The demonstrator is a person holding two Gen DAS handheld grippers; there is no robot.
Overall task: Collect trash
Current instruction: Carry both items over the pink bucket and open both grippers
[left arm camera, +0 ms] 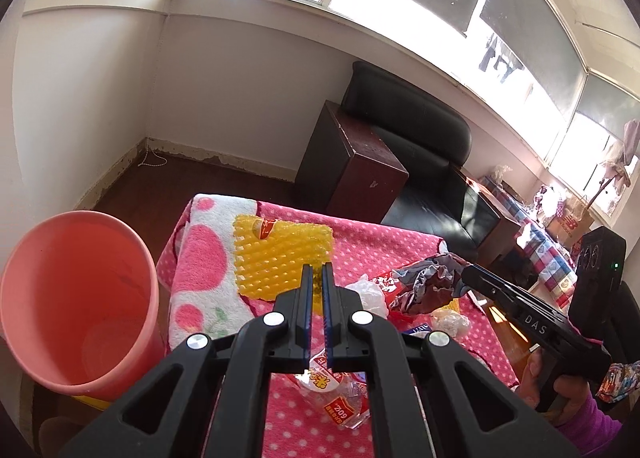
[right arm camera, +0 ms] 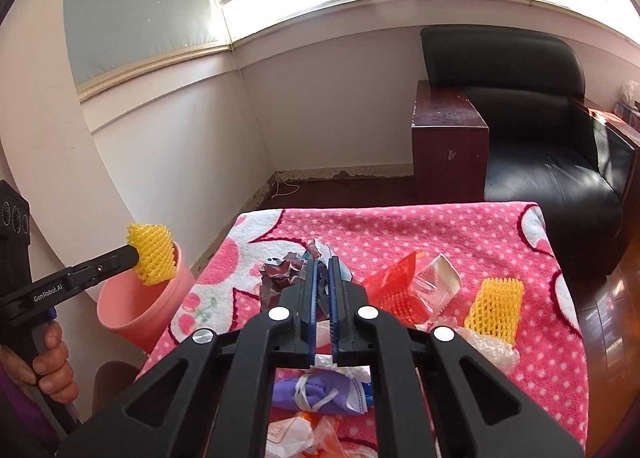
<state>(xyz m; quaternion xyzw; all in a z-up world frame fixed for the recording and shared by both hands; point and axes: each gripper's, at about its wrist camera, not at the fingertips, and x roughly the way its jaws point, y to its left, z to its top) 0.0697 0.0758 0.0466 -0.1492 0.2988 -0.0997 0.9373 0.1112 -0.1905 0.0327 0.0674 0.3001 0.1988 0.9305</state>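
The left gripper (left arm camera: pixel 317 270) has its fingers clamped on a yellow foam fruit net (right arm camera: pixel 152 258); the net sticks out past the fingertips, and in the right wrist view it hangs just above the rim of the pink waste bin (right arm camera: pixel 136 318), which stands beside the table's left edge. The right gripper (right arm camera: pixel 325 264) has its jaws pressed together on a crumpled grey-and-maroon wrapper (right arm camera: pixel 280 274), which bulges out to the left of the fingertips, raised off the pink polka-dot blanket (right arm camera: pixel 460 225) that covers the table. On that blanket, to the right of the wrapper, lie a red mesh bag (right arm camera: pixel 390 286) and a clear plastic tray (right arm camera: pixel 436 278), then a second yellow foam net (right arm camera: pixel 496 308) beside crumpled clear plastic (right arm camera: pixel 492 350). Nearer the camera, under the right gripper's frame, sit a purple glove (right arm camera: pixel 320 394) and an orange-printed plastic bag (right arm camera: pixel 304 434). A hand (right arm camera: pixel 50 362) grips the left tool's handle.
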